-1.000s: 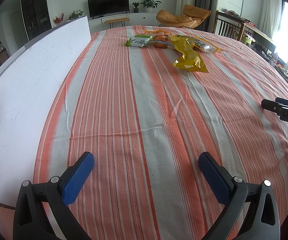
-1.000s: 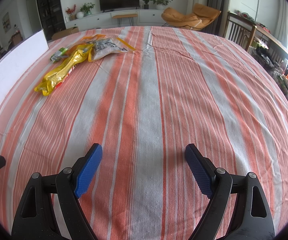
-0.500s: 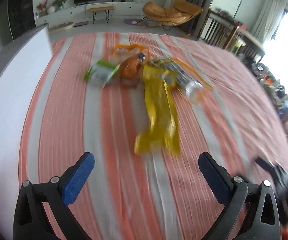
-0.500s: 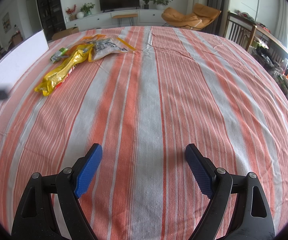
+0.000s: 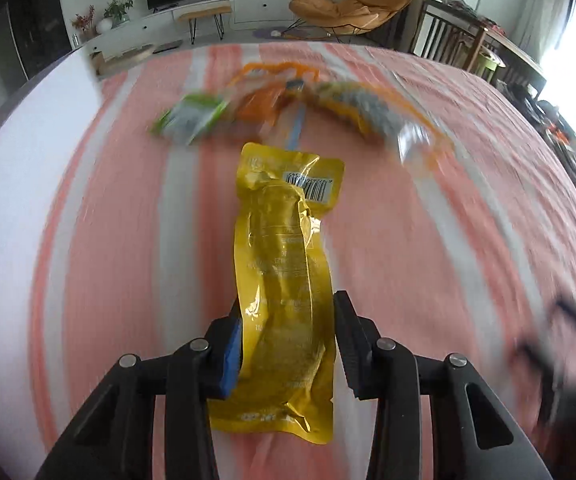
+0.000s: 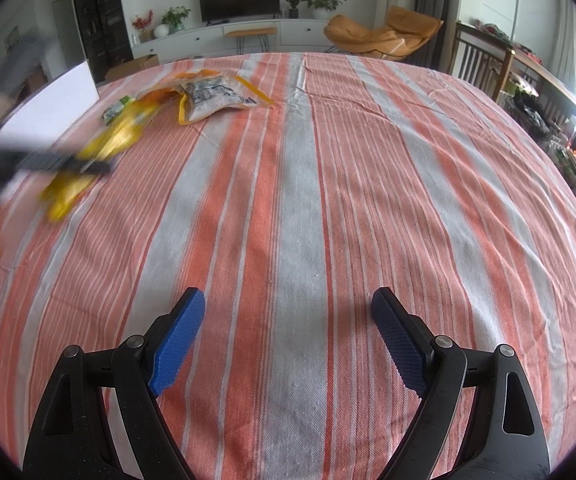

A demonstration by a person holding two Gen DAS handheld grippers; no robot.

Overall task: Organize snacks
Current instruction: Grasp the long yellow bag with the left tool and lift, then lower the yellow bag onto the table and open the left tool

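My left gripper (image 5: pixel 287 312) is shut on a long yellow snack pouch (image 5: pixel 284 264), its fingers pressing both sides of the pouch's near half. In the right wrist view the same pouch (image 6: pixel 88 164) shows blurred at the far left with the left gripper (image 6: pixel 68 166) across it. Beyond it lie a green packet (image 5: pixel 192 118), an orange packet (image 5: pixel 260 106) and a clear orange-edged bag (image 5: pixel 376 120), all blurred. The clear bag (image 6: pixel 212 96) is sharp in the right wrist view. My right gripper (image 6: pixel 288 316) is open and empty over the striped tablecloth (image 6: pixel 328 200).
A white board (image 5: pixel 12 184) stands along the table's left side, also showing in the right wrist view (image 6: pixel 48 116). Wooden chairs (image 6: pixel 484 64) stand past the table's right edge. A blurred dark shape (image 5: pixel 568 344) sits at the left wrist view's right edge.
My left gripper moved forward to the snack pile and closed on the yellow pouch. It was open over bare cloth a second ago. The right gripper has not moved.
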